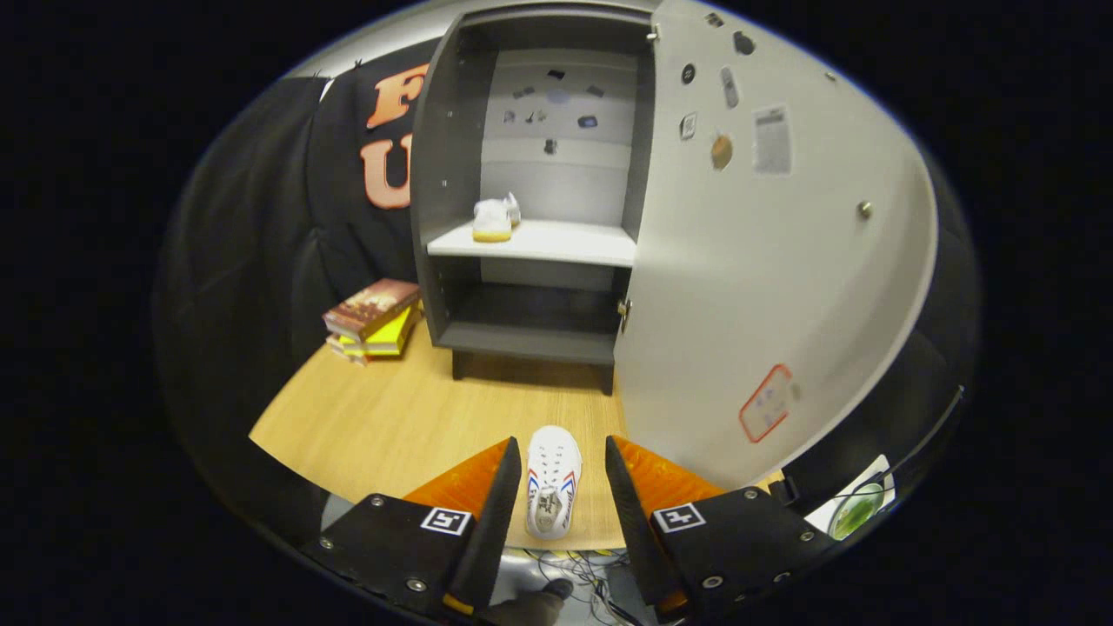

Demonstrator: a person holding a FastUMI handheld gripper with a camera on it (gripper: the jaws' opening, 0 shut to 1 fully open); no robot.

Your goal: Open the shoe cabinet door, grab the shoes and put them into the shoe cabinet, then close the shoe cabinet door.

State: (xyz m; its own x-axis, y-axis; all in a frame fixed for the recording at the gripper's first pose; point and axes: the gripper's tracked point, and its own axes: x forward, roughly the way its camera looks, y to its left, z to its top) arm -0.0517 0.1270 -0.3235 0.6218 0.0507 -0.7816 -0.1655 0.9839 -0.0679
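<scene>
Your claw (556,487) was spread open, its fingers either side of the white shoe (551,491) lying on the surface (391,417), touching neither side. The cabinet (530,200) stood beyond with its door (765,261) swung open, and one shoe (493,218) sat on the shelf (539,241). You seemed to be at the second pickup; next came lowering and squeezing on the shoe.
</scene>
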